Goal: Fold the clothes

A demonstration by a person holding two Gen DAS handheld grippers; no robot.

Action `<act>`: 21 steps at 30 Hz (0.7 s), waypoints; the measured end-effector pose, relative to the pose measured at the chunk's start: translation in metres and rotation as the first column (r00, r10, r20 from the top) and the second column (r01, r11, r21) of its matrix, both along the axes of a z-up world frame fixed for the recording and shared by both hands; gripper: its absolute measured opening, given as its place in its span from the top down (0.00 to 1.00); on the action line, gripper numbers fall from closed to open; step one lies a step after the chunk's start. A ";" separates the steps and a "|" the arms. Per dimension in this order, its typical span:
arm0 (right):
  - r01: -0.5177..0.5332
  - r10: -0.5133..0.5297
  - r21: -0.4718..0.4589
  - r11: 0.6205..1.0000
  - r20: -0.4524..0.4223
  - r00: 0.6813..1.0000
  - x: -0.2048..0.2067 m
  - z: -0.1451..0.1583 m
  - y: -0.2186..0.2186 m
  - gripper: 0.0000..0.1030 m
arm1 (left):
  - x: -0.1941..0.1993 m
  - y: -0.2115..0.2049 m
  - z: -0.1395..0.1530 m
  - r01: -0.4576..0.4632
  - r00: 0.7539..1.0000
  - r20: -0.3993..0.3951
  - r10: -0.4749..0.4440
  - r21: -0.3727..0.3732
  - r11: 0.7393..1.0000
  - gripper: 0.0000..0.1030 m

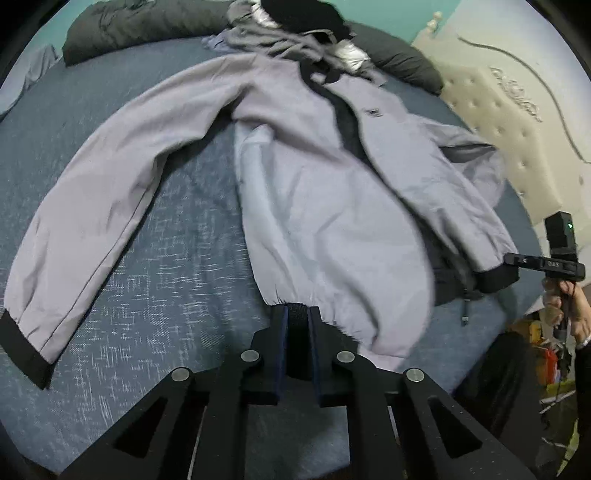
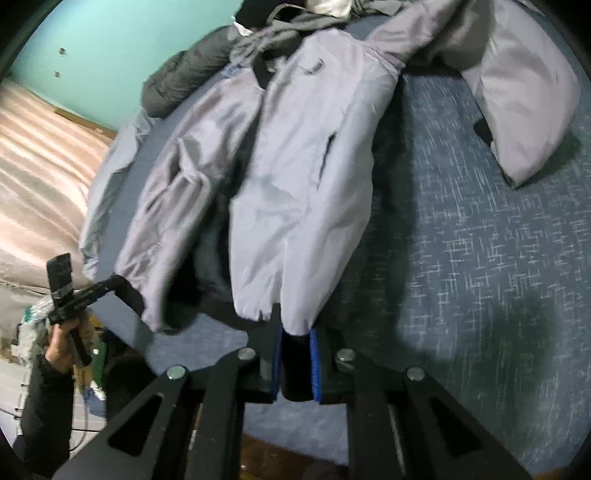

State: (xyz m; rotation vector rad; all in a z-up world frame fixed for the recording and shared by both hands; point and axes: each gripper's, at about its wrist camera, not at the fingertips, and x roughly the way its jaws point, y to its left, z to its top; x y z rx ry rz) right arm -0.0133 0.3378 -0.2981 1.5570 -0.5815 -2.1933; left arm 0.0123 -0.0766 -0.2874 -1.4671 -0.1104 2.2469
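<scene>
A light grey jacket (image 1: pixel 325 206) with black cuffs and a black hem band lies front up on the blue patterned bedspread (image 1: pixel 147 295). One sleeve stretches left to its black cuff (image 1: pixel 22 350). My left gripper (image 1: pixel 297 314) is shut on the jacket's hem at the near edge. At the right, my right gripper (image 1: pixel 511 258), held by a hand, is pinching the black hem band (image 1: pixel 495 277). In the right wrist view, my right gripper (image 2: pixel 297 334) is shut on the hem of the jacket (image 2: pixel 295 184), and my left gripper (image 2: pixel 107 284) grips the black band at the left.
A dark grey pillow (image 1: pixel 140 26) and a heap of other clothes (image 1: pixel 295 33) lie at the head of the bed. A cream tufted headboard (image 1: pixel 517 122) stands at the right. Beyond the bed are a teal wall (image 2: pixel 129 37) and cluttered floor (image 1: pixel 546 354).
</scene>
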 end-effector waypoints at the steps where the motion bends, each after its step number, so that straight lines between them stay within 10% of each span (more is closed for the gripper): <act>1: -0.003 0.003 -0.012 1.000 -0.007 1.000 0.003 0.008 -0.001 0.90 | 0.004 0.003 0.007 0.008 1.000 -0.007 -0.008 0.003 1.000 0.91; 10: -0.026 0.024 -0.092 0.995 -0.023 0.999 0.031 0.055 0.010 0.90 | 0.031 -0.005 0.049 0.028 0.999 -0.038 -0.024 0.093 0.995 0.91; 18: 0.015 -0.017 0.236 0.972 0.005 1.000 0.027 0.022 0.010 0.79 | 0.025 -0.001 -0.005 0.003 0.998 0.056 0.003 -0.106 0.994 0.86; 21: 0.036 -0.043 0.353 0.935 0.012 0.999 0.023 0.008 0.009 0.77 | 0.026 -0.008 -0.003 -0.021 0.999 0.022 0.024 -0.136 0.990 0.67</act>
